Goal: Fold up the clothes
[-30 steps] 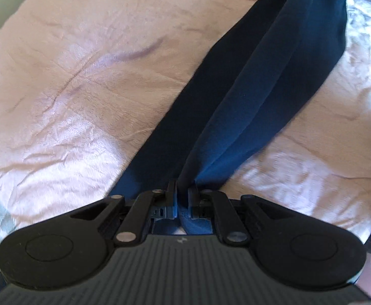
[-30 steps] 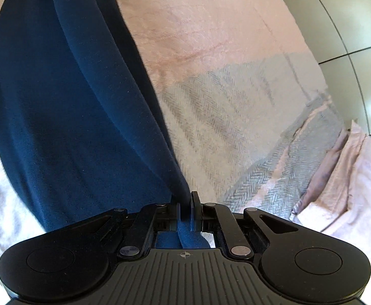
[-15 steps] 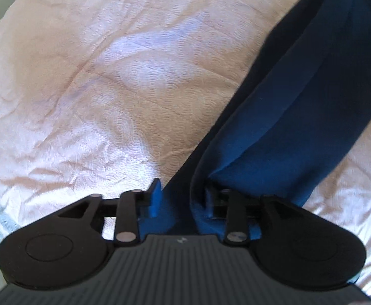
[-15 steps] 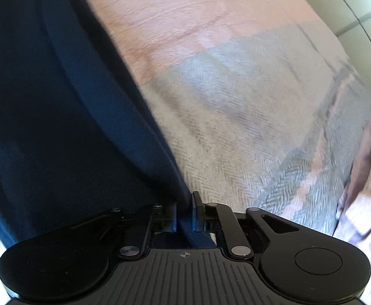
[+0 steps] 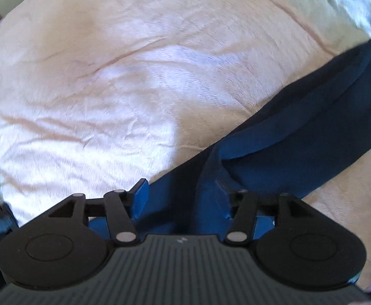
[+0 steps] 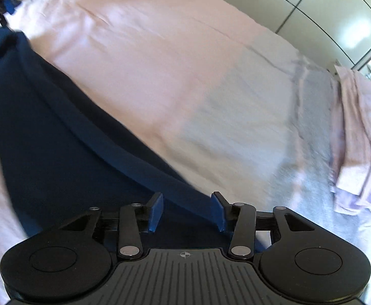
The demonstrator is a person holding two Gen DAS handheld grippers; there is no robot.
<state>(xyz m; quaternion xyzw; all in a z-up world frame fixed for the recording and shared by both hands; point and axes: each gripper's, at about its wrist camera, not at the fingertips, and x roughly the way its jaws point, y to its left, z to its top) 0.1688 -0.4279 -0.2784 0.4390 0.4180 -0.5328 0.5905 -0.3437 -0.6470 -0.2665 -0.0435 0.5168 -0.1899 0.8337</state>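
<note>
Navy fabric, the dark blue garment [image 5: 299, 137], lies stretched in a long band across the pale pink bedspread [image 5: 109, 81], running from the left gripper [image 5: 181, 198] away toward the upper right, where its far end blurs out at the edge of the left wrist view. That gripper's blue-padded fingers [image 5: 141, 198] stand apart, with a fold of the cloth lying loose between them rather than pinched. In the right wrist view the same garment [image 6: 58, 137] fills the lower left, a rolled edge crossing diagonally between the spread fingers [image 6: 156, 211] of the right gripper [image 6: 186, 211]; its near part is hidden under the gripper body. Motion blur softens a grey herringbone blanket [image 6: 248, 127] and a folded pink cloth [image 6: 355, 152] at the right, beside cream cupboard doors [image 6: 312, 5].
</note>
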